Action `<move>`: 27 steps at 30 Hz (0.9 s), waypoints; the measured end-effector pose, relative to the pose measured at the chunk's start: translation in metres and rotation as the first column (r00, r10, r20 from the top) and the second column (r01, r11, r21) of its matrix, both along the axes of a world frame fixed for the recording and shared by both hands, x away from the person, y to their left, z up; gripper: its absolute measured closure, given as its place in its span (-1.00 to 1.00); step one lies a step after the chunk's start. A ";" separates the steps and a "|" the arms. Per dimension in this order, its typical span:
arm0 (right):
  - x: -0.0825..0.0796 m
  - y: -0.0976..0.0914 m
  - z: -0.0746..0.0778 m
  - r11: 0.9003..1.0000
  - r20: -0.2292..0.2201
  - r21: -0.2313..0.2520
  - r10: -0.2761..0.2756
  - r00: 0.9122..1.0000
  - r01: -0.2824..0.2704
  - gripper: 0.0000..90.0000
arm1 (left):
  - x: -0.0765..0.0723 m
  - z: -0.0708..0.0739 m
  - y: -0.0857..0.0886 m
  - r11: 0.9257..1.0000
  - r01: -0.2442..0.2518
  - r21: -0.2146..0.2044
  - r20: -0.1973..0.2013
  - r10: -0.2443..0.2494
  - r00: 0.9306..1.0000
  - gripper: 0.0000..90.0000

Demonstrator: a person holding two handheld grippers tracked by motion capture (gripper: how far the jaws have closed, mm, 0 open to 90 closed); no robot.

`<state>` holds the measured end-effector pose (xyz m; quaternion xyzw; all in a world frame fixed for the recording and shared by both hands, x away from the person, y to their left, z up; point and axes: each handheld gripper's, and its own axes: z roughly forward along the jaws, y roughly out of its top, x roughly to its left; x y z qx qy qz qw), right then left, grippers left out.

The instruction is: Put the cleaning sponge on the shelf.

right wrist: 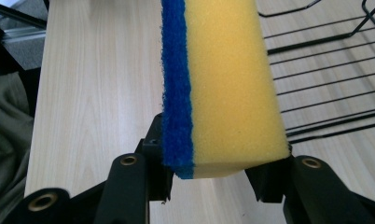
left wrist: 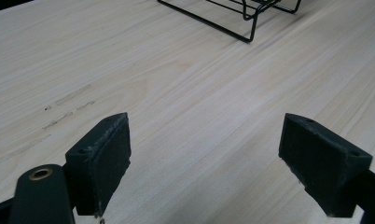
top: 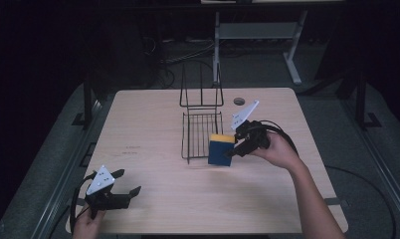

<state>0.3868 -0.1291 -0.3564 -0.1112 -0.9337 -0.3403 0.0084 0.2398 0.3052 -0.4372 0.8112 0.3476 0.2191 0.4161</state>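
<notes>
A yellow sponge with a blue scouring face (top: pixel 221 149) (right wrist: pixel 223 84) is held off the table, right beside the near right corner of the black wire rack (top: pixel 202 130). My right gripper (top: pixel 233 148) (right wrist: pixel 213 163) is shut on it, one pad on the blue face and one on the yellow side. The rack's flat grid (right wrist: pixel 325 79) lies just past the sponge in the right gripper view. My left gripper (top: pixel 128 183) (left wrist: pixel 204 158) rests near the table's front left corner, jaws wide apart over bare wood with nothing between them.
The rack has an upright wire back (top: pixel 201 92) at the far side of the light wooden table (top: pixel 153 119). A round cable hole (top: pixel 239 101) sits behind the right hand. Faint marks (left wrist: pixel 66 105) show on the wood. A table frame (top: pixel 260 35) stands beyond.
</notes>
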 end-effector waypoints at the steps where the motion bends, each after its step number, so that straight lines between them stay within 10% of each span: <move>1: 0.002 0.001 0.001 1.000 0.002 0.006 0.002 1.000 -0.002 0.25 | 0.000 0.000 0.000 1.000 -0.001 -0.001 0.000 0.001 1.000 -0.64; 27: 0.044 0.009 0.016 0.999 -0.005 0.002 -0.034 0.999 0.034 0.24 | 0.000 0.000 0.000 1.000 -0.001 -0.008 -0.001 0.001 1.000 -0.64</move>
